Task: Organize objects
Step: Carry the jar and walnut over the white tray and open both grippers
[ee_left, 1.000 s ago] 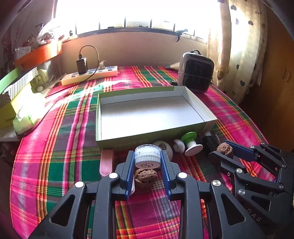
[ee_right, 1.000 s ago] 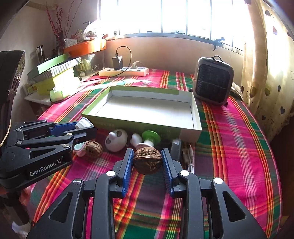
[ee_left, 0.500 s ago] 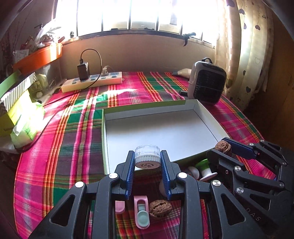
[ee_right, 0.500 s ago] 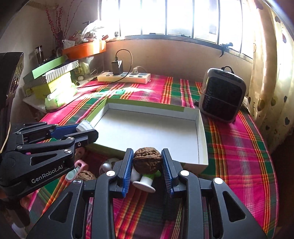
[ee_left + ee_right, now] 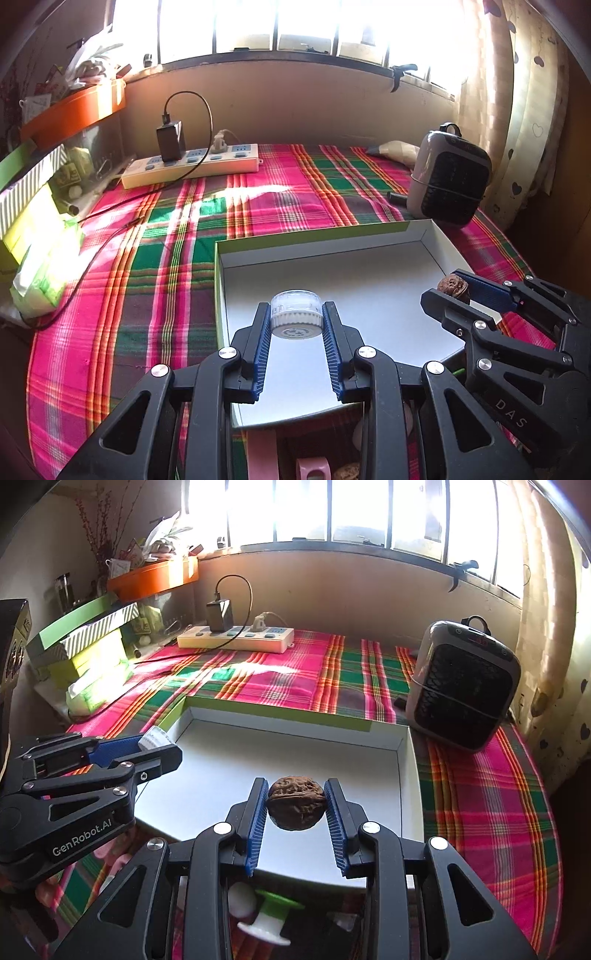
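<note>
Right tool (image 5: 296,805) clamping walnut (image 5: 296,806) above white box (image 5: 404,775), left tool (image 5: 162,746) alongside

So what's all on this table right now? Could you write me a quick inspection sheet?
Surface: plaid tablecloth.
Job's things: empty box tray; small jar; walnut.
Clutter: green-and-white spool, pink clips, second walnut in front of the tray.
Grippers: left gripper shut on the jar, right gripper on the walnut, both over the tray.
Cables: power strip with charger.
Surroundings: heater, window, curtain.
</note>
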The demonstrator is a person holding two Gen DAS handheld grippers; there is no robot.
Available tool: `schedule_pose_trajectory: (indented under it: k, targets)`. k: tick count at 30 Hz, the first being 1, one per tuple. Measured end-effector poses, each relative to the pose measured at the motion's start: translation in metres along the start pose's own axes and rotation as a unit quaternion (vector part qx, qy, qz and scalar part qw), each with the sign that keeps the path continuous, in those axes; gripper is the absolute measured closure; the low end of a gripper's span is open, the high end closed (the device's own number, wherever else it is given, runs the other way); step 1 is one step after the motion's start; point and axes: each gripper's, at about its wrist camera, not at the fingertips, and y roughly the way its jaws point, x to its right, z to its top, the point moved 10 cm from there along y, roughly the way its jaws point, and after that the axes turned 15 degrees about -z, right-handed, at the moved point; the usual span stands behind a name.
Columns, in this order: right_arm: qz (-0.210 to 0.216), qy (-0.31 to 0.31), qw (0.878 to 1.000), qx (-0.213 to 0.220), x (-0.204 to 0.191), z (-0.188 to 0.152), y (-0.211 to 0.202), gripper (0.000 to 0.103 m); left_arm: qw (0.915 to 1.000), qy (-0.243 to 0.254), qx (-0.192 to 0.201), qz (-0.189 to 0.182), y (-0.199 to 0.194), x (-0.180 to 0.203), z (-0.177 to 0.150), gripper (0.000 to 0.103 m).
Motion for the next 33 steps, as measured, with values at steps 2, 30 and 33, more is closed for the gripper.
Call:
schedule_pose_trajectory:
  k: [2, 30, 33]
  targets:
    - [0.0, 0.002, 1.0, -0.005, 0.001, 0.002, 0.007, 0.07, 1.0, -0.001, -0.004, -0.001, 0.006, -0.003, 0.003, 0.077]
    - [-0.006, -0.039, 0.996, -0.082, -0.011, 0.022, 0.081, 0.07, 0.9984, 0.014, -0.055, 0.006, 0.064, -0.024, 0.017, 0.077]
    - [-0.006, -0.039, 0.996, -0.085, -0.012, 0.021, 0.082, 0.07, 0.9983, 0.012, -0.057, 0.005, 0.065, -0.026, 0.016, 0.077]
